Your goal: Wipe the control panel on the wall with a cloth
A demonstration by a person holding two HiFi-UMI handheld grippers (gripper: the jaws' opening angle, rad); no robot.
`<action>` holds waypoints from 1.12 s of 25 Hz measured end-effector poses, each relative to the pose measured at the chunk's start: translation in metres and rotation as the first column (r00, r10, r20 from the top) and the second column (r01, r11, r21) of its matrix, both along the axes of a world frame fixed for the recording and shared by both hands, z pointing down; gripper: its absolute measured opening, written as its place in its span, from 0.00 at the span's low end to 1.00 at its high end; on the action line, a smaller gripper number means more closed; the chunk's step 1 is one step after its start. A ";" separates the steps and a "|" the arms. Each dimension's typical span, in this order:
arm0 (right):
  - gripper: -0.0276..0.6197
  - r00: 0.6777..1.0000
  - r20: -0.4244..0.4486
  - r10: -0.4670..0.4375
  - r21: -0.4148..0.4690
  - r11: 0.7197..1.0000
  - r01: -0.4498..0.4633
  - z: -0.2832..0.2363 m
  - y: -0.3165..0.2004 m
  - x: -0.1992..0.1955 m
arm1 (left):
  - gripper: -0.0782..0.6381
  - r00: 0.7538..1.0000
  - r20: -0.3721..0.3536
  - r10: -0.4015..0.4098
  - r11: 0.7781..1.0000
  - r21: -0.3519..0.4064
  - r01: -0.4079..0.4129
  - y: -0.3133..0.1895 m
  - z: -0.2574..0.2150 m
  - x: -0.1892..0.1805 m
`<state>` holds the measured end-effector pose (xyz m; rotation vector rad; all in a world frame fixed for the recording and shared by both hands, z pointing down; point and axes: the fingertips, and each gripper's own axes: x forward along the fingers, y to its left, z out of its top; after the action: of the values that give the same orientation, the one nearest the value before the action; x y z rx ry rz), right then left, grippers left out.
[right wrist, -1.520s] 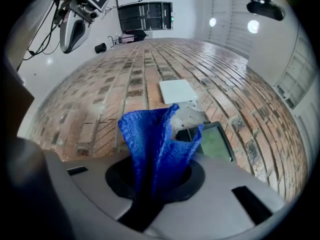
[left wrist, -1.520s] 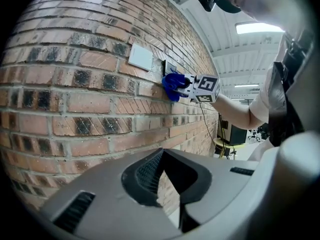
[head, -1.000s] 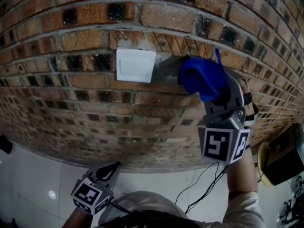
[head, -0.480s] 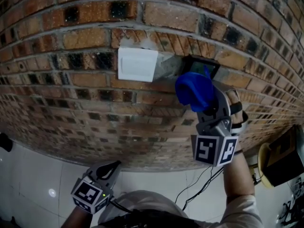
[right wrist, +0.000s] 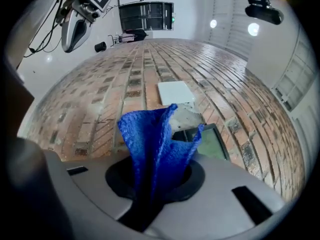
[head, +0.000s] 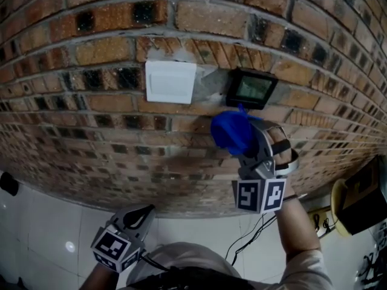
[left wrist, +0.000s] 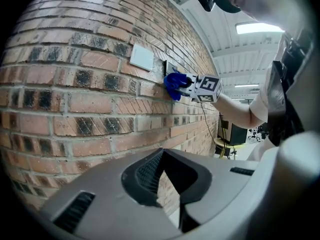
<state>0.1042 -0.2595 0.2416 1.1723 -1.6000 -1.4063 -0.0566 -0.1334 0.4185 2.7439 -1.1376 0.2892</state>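
The control panel (head: 251, 88), a black-framed box with a greenish screen, is fixed to the brick wall (head: 91, 132) right of a white cover plate (head: 170, 82). My right gripper (head: 242, 139) is shut on a blue cloth (head: 230, 131) and sits just below the panel, off its face. In the right gripper view the blue cloth (right wrist: 155, 144) stands up between the jaws, with the control panel (right wrist: 202, 141) partly behind it. My left gripper (head: 138, 217) hangs low at the bottom left, shut and holding nothing; the left gripper view shows its closed jaws facing the brick wall (left wrist: 75, 109).
A dark cable (head: 251, 240) runs down near my right forearm. A yellow and black object (head: 357, 207) stands at the far right on the pale tiled floor (head: 36, 228). A grey mortar patch (head: 208, 86) lies between plate and panel.
My right gripper with the blue cloth has slid down and left off the control panel, uncovering its screen. The left gripper has stayed put.
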 end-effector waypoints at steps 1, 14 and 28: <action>0.18 1.000 0.008 -0.007 0.010 1.000 0.007 -0.008 0.005 -0.001 | 0.11 1.000 -0.002 -0.002 1.000 -0.002 0.002 0.000 0.000 0.000; 0.18 0.999 0.042 -0.014 0.225 0.974 0.005 -0.128 0.020 0.003 | 0.11 1.000 -0.010 0.010 1.000 0.003 -0.010 -0.004 0.003 0.002; 0.18 1.000 0.007 -0.007 0.079 0.997 0.007 -0.025 0.007 0.000 | 0.11 1.000 0.004 0.000 1.000 -0.011 0.000 -0.006 0.005 0.000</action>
<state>0.1038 -0.2525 0.2165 1.2199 -1.5676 -1.4833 -0.0564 -0.1395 0.4232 2.7346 -1.1335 0.2996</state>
